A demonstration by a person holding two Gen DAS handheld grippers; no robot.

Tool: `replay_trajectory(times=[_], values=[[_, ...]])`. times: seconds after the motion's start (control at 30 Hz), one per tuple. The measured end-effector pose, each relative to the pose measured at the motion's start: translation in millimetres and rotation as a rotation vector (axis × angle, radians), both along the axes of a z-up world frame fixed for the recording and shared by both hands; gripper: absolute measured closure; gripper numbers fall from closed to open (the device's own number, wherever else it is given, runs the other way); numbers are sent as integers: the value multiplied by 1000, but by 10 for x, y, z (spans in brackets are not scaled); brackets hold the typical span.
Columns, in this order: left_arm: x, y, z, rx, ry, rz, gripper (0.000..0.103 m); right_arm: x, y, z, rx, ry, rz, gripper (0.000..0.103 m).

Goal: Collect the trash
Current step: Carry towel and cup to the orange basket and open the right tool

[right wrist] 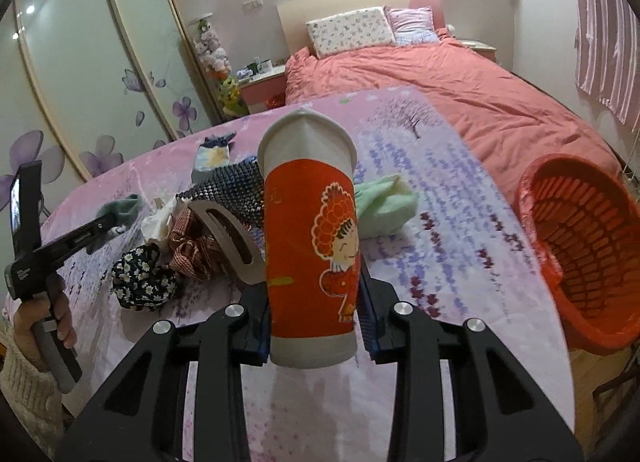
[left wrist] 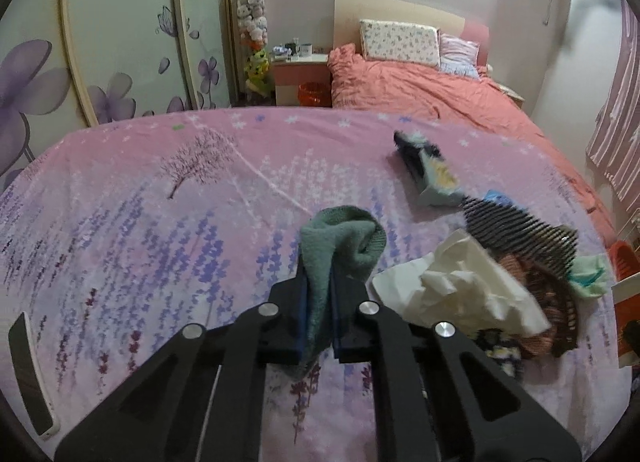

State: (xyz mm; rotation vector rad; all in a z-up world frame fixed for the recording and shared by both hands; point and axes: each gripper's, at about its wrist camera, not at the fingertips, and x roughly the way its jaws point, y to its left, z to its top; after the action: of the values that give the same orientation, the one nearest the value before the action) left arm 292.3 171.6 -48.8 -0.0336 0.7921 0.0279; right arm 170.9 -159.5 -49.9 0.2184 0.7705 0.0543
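Right gripper clamped on red paper cup, raised above table beside orange basket, seemingly for dropping in; left gripper pinching green sock, perhaps clearing clutter.

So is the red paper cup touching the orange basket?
Apart. The right wrist view shows the red paper cup clamped in the right gripper, with pink sheet plainly visible between it and the orange basket.
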Motion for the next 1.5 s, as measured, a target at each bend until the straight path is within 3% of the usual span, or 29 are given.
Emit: replay_trajectory(times=[0.33,0.7,1.0,1.37,1.47,1.5], values=[[-367,-585,684,-42,-100,-121,93,-284,-337,210,-16,-57,-70,69],[-767,-2138,1042,-178,-127,-438,93,-548,-1168,331,-2,-90,-259,69],[-892,-3293,810,-238,-58,-637,93,-569,-1670,229,20,-88,-381,69],[-740,-4205,405,-242,25,-754,93,-526,-2118,95,33,-69,-440,69],[-684,-4397,273,-212,45,-761,87,-479,-2215,62,33,-66,-451,68],[-661,-4431,226,-203,50,-756,81,-447,-2255,21,47,-60,-458,67]])
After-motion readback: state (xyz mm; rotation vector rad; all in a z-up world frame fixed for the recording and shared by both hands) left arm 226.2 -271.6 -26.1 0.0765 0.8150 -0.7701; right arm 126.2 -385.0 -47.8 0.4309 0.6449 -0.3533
